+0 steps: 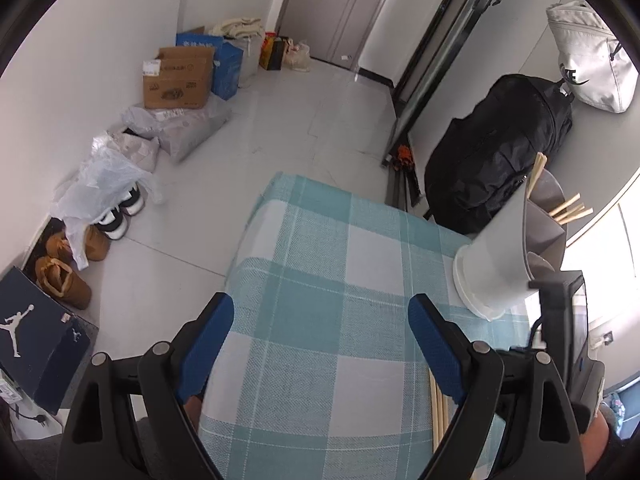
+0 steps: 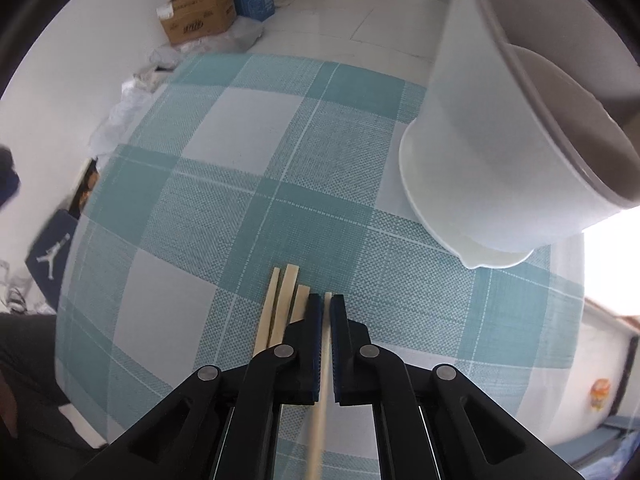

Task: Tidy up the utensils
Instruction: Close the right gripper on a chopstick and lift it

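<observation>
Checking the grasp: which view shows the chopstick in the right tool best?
Right wrist view: the chopstick runs between the right tool's shut pads, three loose ones beside it. Left wrist view shows only chopstick ends behind the left tool's finger; which is gripped can't be told.

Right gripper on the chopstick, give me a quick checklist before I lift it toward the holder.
1. Right gripper shut on one chopstick: ok.
2. Only one stick between the pads; three loose chopsticks lie just left: ok.
3. Left pad clear of the nearest loose stick: cannot tell.
4. White utensil holder upright on the checked tablecloth, up and to the right: ok.
5. Free compartment in holder: ok, the near ones look empty.
6. Left gripper open, holding nothing, out of the path: ok.
</observation>
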`<control>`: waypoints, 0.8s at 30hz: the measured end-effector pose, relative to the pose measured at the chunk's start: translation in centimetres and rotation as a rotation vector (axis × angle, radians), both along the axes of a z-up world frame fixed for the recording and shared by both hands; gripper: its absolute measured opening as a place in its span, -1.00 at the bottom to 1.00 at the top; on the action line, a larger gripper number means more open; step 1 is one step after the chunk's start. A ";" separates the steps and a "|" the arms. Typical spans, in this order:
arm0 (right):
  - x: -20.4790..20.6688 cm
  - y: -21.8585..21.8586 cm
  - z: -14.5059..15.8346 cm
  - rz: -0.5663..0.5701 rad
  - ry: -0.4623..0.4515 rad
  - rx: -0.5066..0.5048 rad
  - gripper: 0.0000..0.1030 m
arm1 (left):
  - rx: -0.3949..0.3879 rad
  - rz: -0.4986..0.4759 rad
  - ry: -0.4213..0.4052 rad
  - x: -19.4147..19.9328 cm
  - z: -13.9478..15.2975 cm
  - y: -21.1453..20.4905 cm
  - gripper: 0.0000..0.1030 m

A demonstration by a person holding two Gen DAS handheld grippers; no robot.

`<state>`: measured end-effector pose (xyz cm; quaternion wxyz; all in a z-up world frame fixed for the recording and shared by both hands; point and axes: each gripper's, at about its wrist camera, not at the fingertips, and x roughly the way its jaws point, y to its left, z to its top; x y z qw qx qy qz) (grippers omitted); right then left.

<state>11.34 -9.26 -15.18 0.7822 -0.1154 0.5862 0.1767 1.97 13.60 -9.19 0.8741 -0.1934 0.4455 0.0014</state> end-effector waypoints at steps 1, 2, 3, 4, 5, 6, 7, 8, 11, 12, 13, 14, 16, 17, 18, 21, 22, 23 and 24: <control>-0.1 -0.7 0.7 -0.018 -0.021 0.040 -0.95 | -0.006 -0.008 0.007 0.0 -0.2 -0.1 0.67; 0.0 -1.3 1.4 -0.033 -0.039 0.067 -0.95 | -0.005 -0.018 0.016 0.0 -0.4 -0.4 0.67; -0.1 -2.3 2.3 -0.050 -0.062 0.110 -0.95 | 0.005 -0.031 0.029 0.0 -0.7 -0.9 0.67; -0.3 -3.2 3.3 -0.066 -0.092 0.151 -0.95 | 0.015 -0.049 0.046 0.1 -1.0 -1.5 0.67; -0.4 -3.9 4.0 -0.075 -0.113 0.174 -0.95 | 0.021 -0.069 0.058 0.1 -1.2 -2.0 0.67; -0.8 -4.9 5.0 -0.089 -0.145 0.218 -0.95 | 0.028 -0.094 0.073 0.2 -1.5 -2.7 0.67; -1.1 -5.9 5.9 -0.105 -0.170 0.259 -0.95 | 0.035 -0.113 0.087 0.2 -1.7 -3.4 0.67; -1.5 -6.7 6.6 -0.118 -0.188 0.291 -0.95 | 0.041 -0.141 0.108 0.3 -2.0 -4.2 0.67; -2.6 -9.2 8.7 -0.155 -0.252 0.393 -0.95 | 0.036 -0.208 0.162 0.2 -2.8 -6.4 0.67; -3.1 -10.3 9.3 -0.164 -0.275 0.428 -0.95 | 0.041 -0.231 0.178 0.1 -3.1 -7.1 0.67; -3.3 -10.5 9.6 -0.172 -0.290 0.452 -0.95 | 0.049 -0.245 0.194 0.1 -3.3 -7.7 0.67; -2.9 -10.2 9.8 -0.179 -0.300 0.475 -0.95 | 0.054 -0.257 0.209 0.0 -3.6 -8.2 0.67; -3.6 -11.8 10.5 -0.197 -0.324 0.523 -0.95 | 0.059 -0.274 0.245 -0.1 -4.1 -9.1 0.67; -3.7 -12.2 10.7 -0.200 -0.334 0.540 -0.95 | 0.063 -0.269 0.265 -0.1 -4.5 -9.4 0.67; -3.6 -12.1 10.7 -0.200 -0.340 0.554 -0.95 | 0.066 -0.263 0.278 -0.1 -4.7 -9.6 0.67; -3.9 -11.8 10.8 -0.195 -0.370 0.576 -0.95 | 0.084 -0.269 0.326 0.0 -5.4 -10.2 0.67; -4.2 -12.1 10.9 -0.195 -0.374 0.585 -0.95 | 0.107 -0.266 0.323 0.0 -5.4 -10.5 0.67; -4.3 -12.2 10.9 -0.196 -0.376 0.593 -0.95 | 0.126 -0.268 0.318 0.1 -5.3 -10.7 0.67; -4.4 -12.4 11.0 -0.194 -0.379 0.599 -0.95 | 0.147 -0.269 0.328 0.1 -5.4 -11.0 0.66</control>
